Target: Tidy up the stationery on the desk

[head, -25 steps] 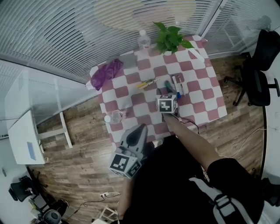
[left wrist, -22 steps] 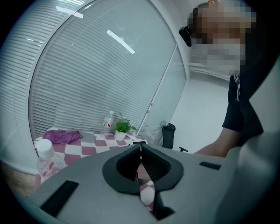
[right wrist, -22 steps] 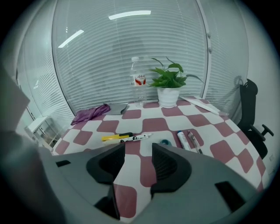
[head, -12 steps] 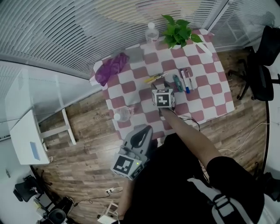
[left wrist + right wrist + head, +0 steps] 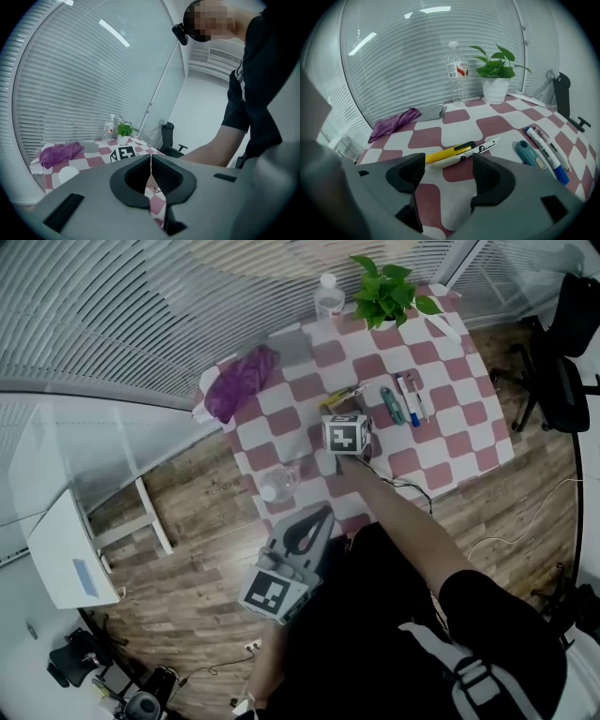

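The right claw (image 5: 449, 172) had just been opening and stood wide, with nothing between its jaws. Just ahead of it on the bench (image 5: 457, 132) lay a yellow pen (image 5: 446, 153) and a white pen (image 5: 480, 147), touching. Their long axes ran jaw to jaw rather than across the gap, so a grasp likely needed a wrist roll. The right arm reached out, claw pitched down. The left claw (image 5: 151, 165), closed and empty, hung off the bench's near edge, farther from the pens.
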